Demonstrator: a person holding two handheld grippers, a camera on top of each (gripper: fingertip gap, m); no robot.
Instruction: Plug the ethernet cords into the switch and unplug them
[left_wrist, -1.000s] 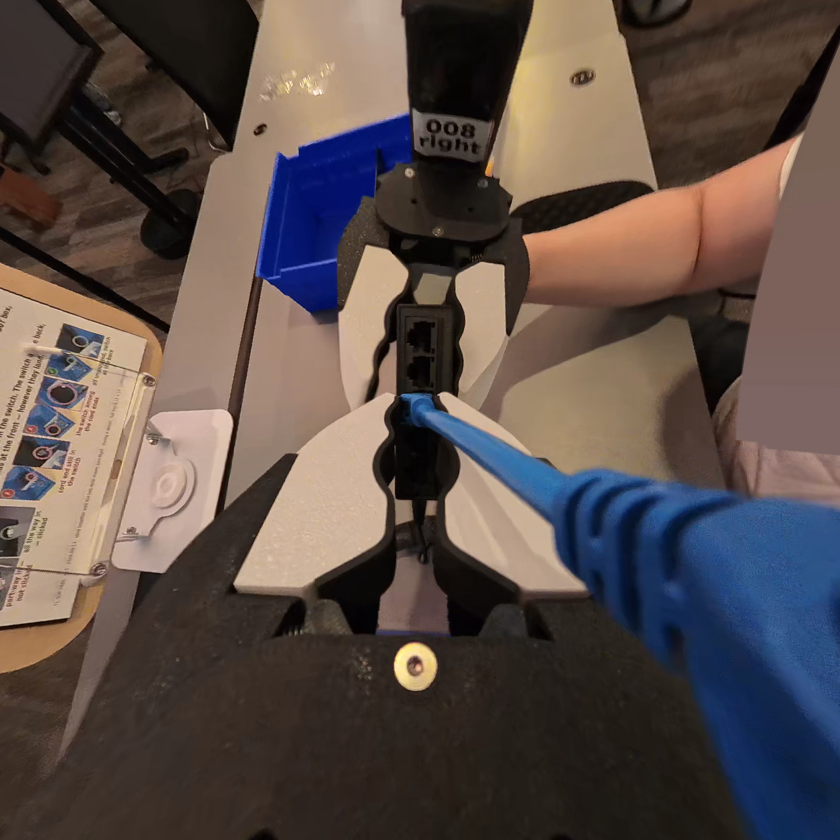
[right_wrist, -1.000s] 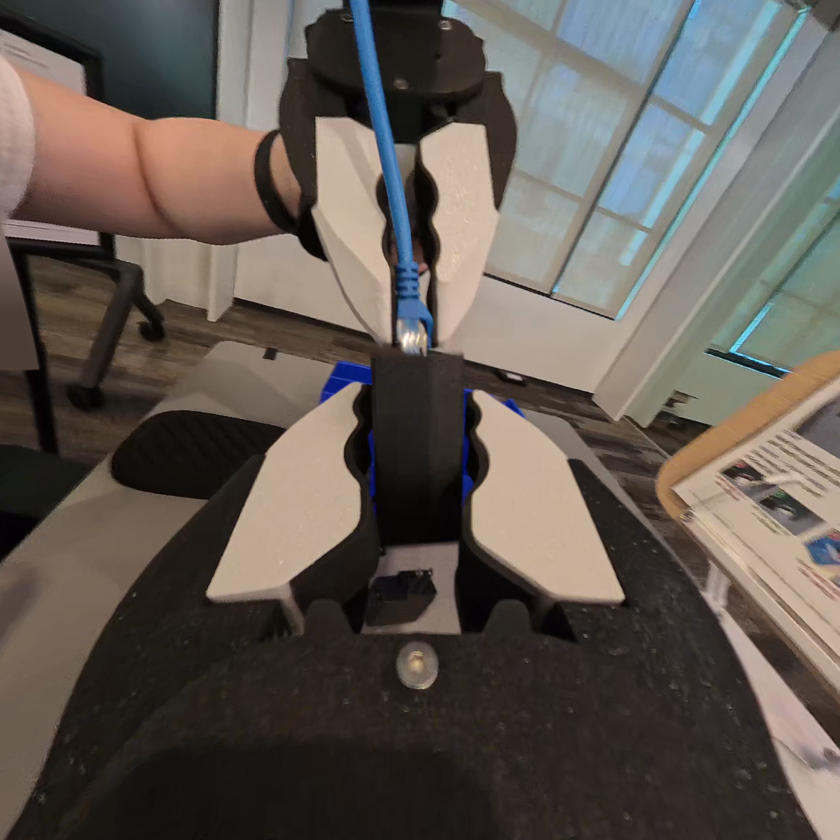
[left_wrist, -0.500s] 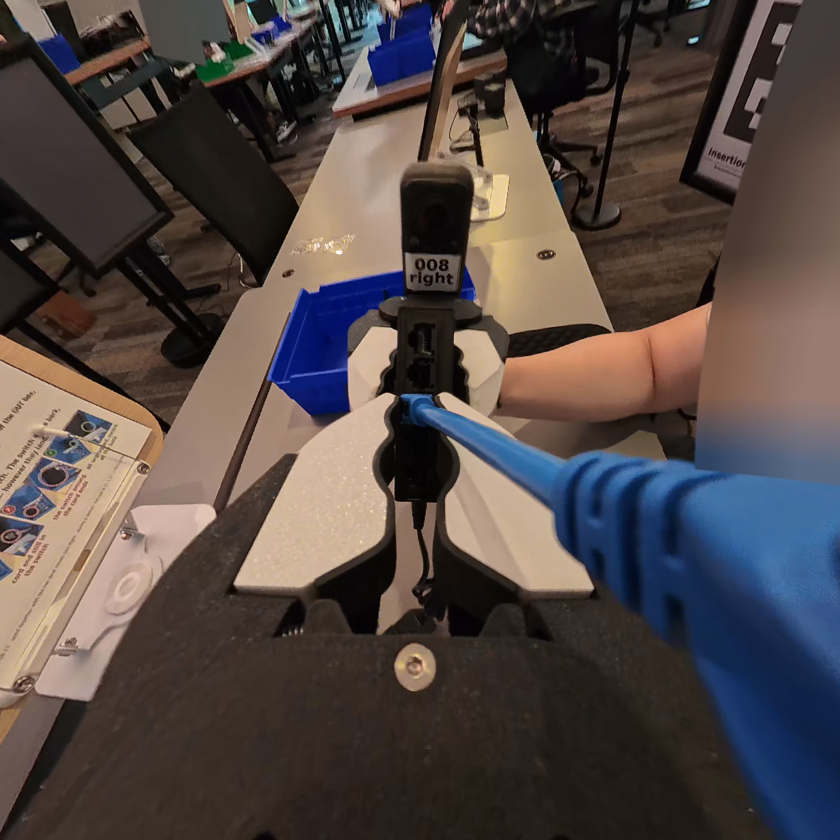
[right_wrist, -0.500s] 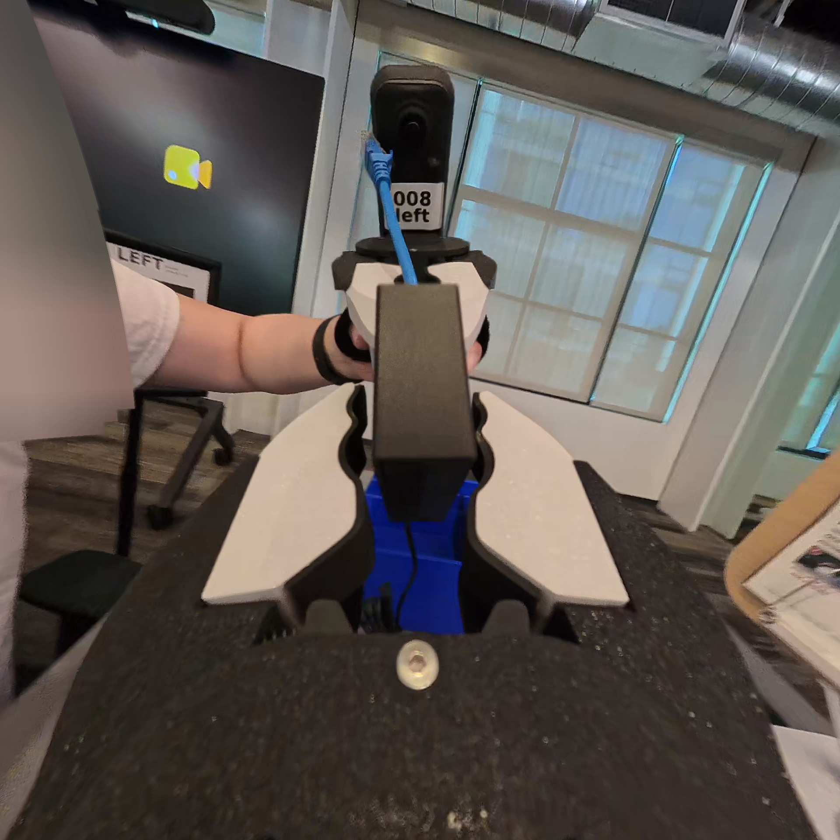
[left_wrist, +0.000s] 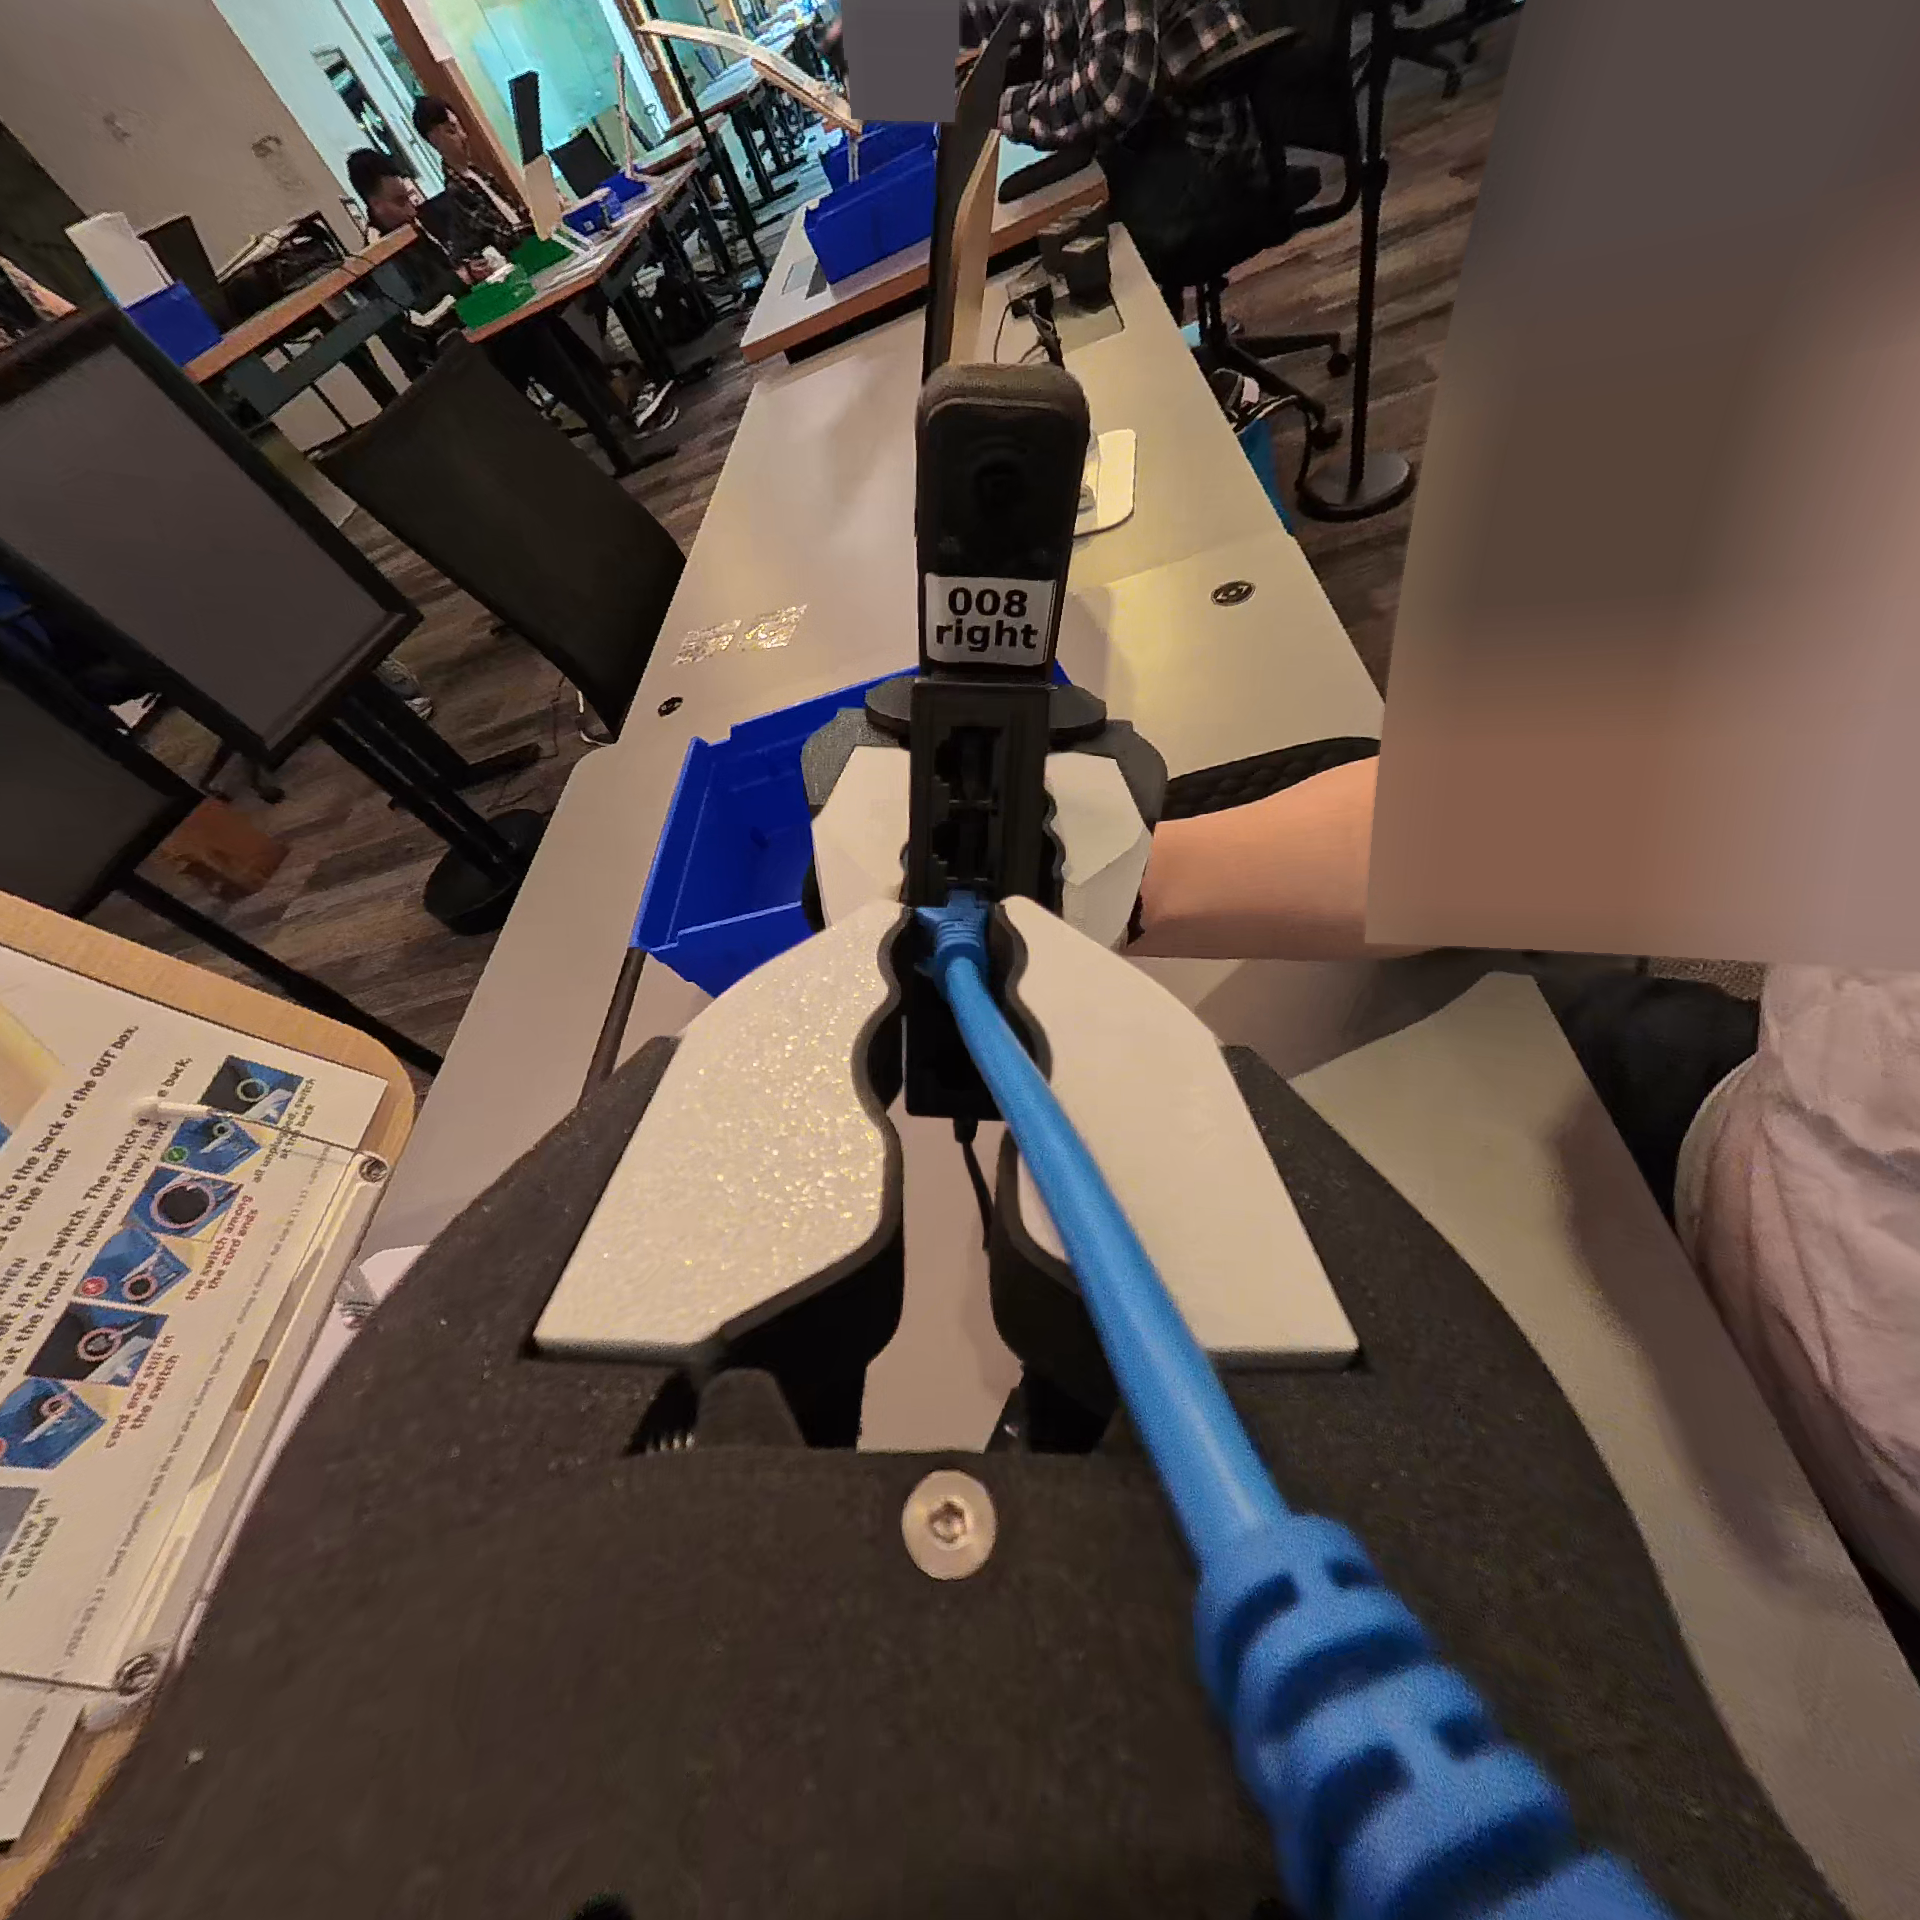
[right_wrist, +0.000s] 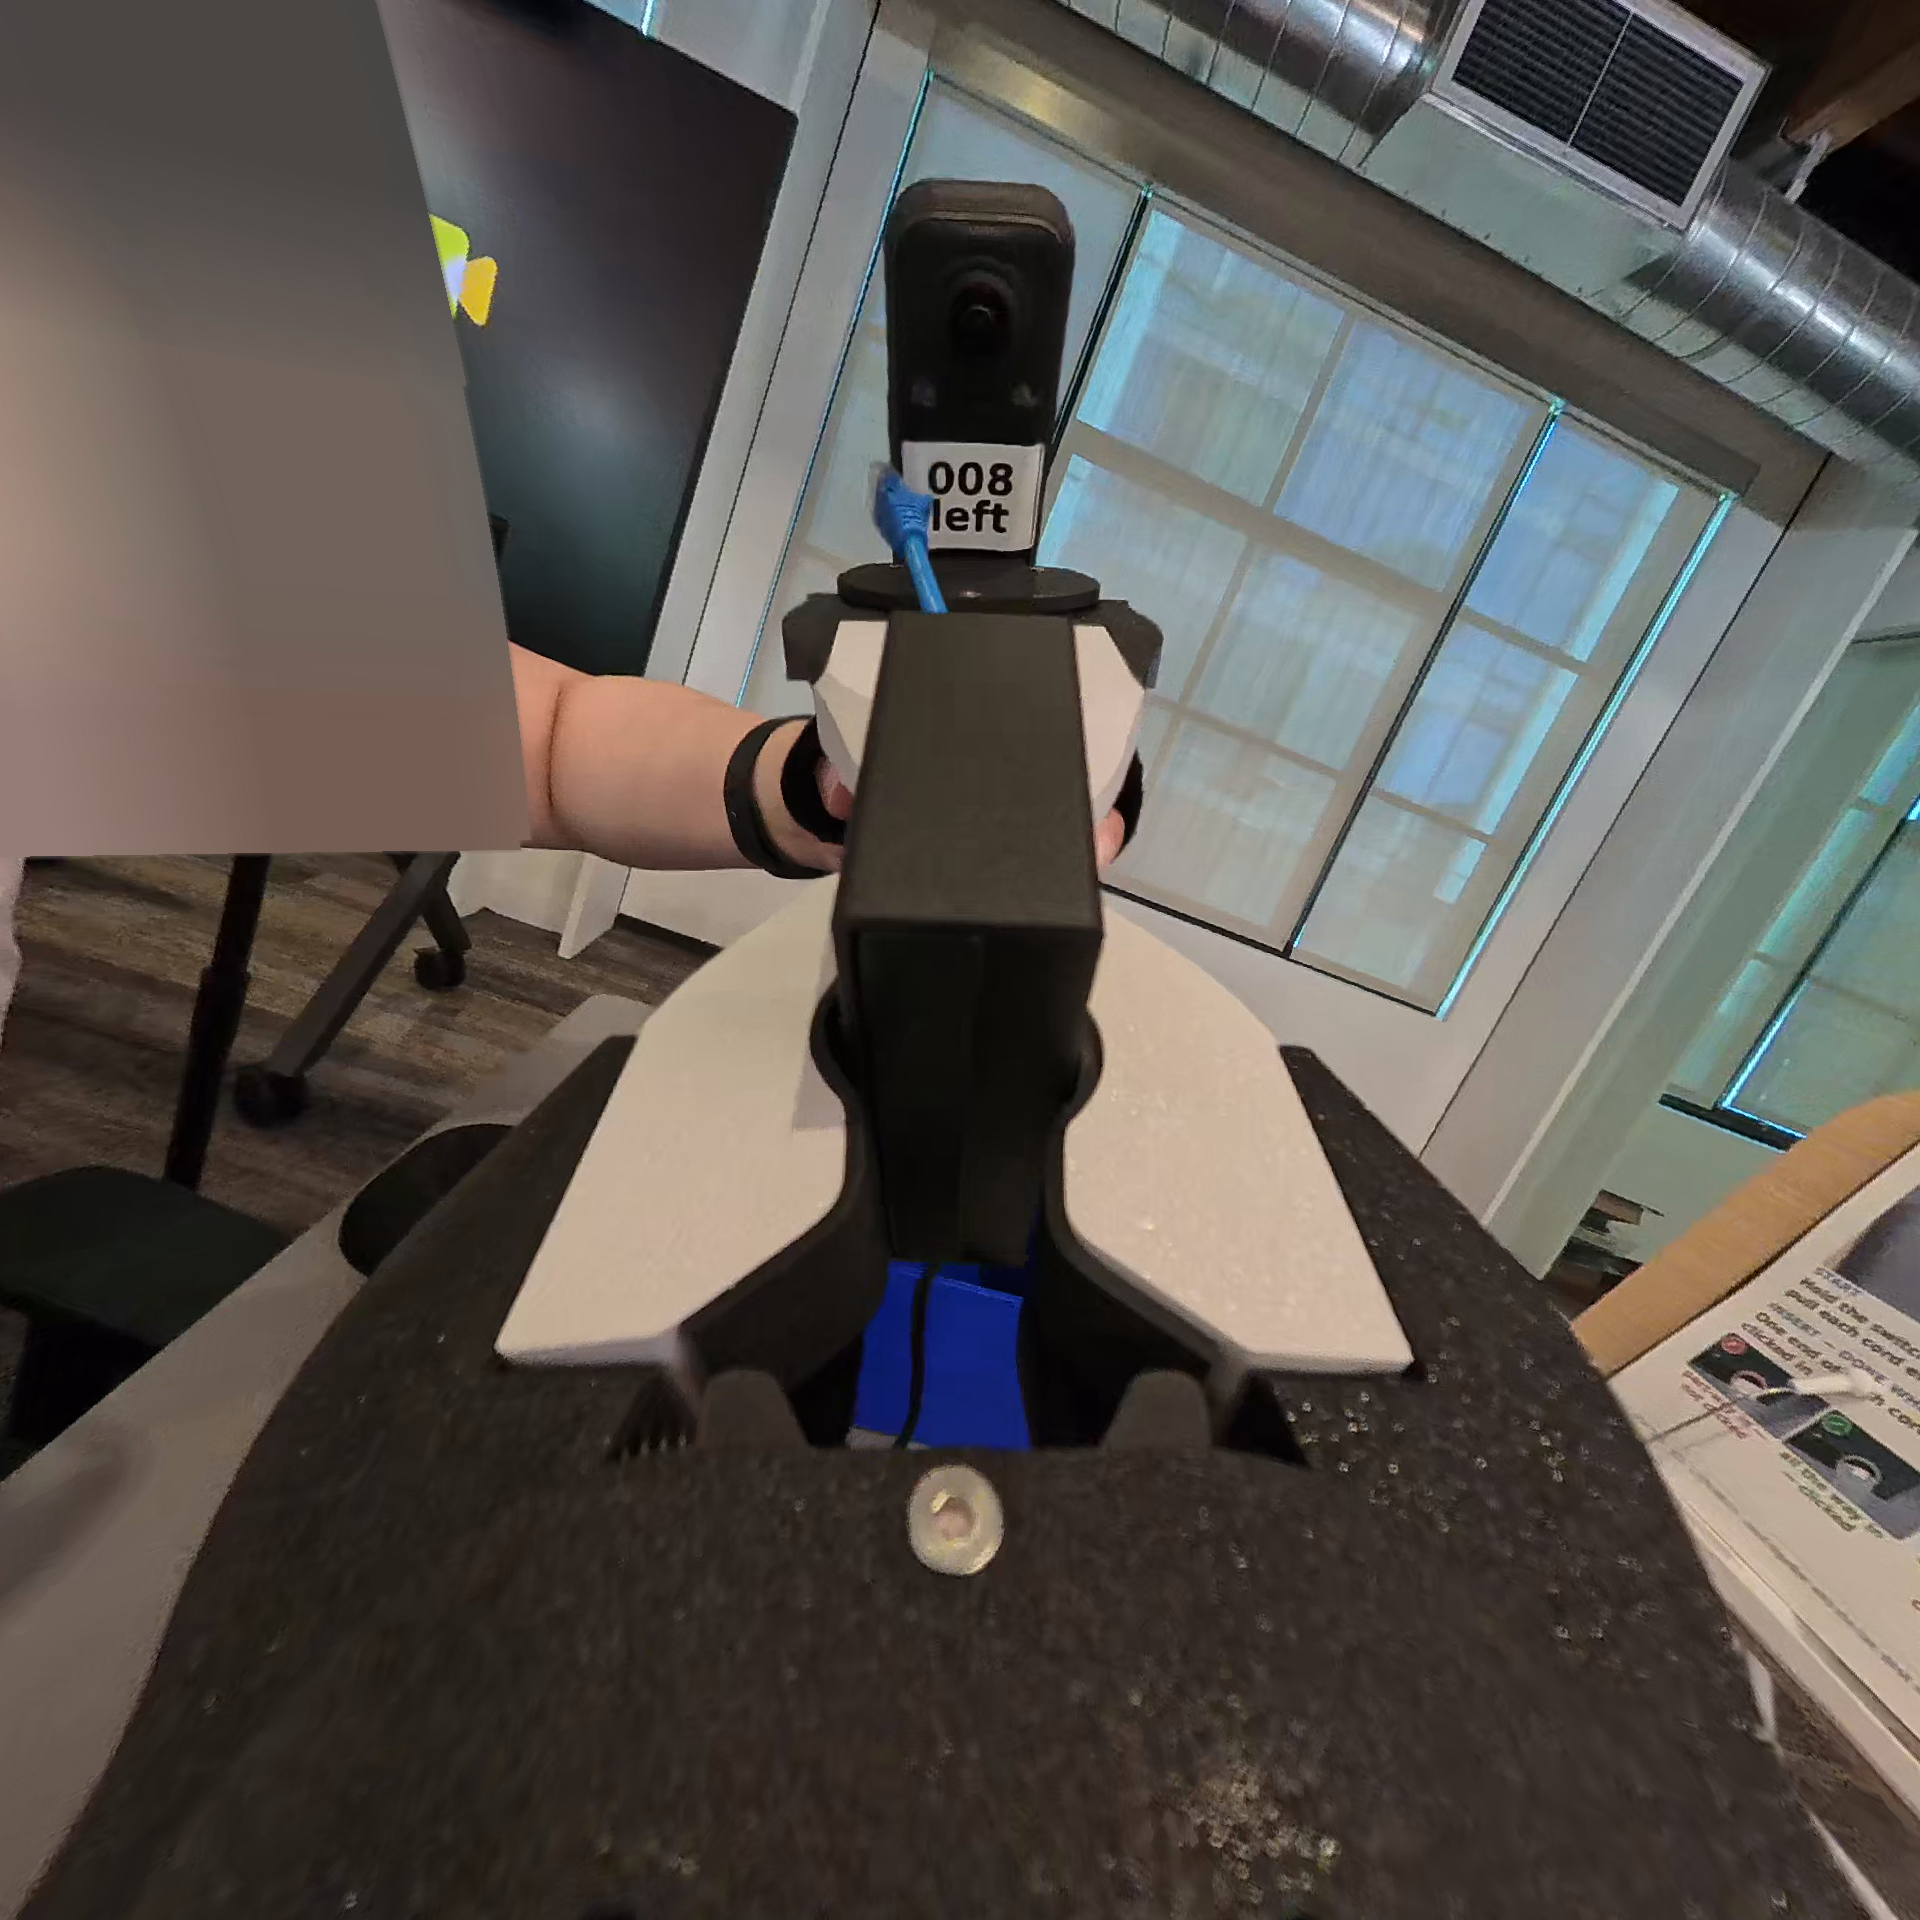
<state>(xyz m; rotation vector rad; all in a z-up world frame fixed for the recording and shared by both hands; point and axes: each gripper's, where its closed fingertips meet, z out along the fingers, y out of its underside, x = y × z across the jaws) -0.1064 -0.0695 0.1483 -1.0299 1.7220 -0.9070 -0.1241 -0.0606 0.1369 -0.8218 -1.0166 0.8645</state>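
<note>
In the left wrist view, my left gripper (left_wrist: 956, 920) is shut on the boot of a blue ethernet cord (left_wrist: 1039, 1122). The plug's tip sits in the mouth of a port on the black switch (left_wrist: 971, 790). Two ports above it are empty. The cord's loose end hangs blurred close to the camera. My right gripper (left_wrist: 977, 883) faces me and grips the switch by its sides. In the right wrist view, my right gripper (right_wrist: 966, 1029) is shut on the switch (right_wrist: 977, 810). The plug is hidden behind the switch there. The cord's free end (right_wrist: 902, 514) rises over the left gripper's fingers (right_wrist: 1110, 707).
A blue bin (left_wrist: 727, 852) stands on the grey table (left_wrist: 1195, 644) under the grippers and also shows in the right wrist view (right_wrist: 935, 1351). An instruction sheet (left_wrist: 135, 1299) lies on a wooden board at the left. The person's arm (left_wrist: 1247, 852) reaches in from the right. My two grippers' fingertips are within a few centimetres of each other.
Both grippers have risen and tilted up from the table, staying face to face. The switch sits farther out between my right fingers, which have closed in on it. The plug stays at the port.
</note>
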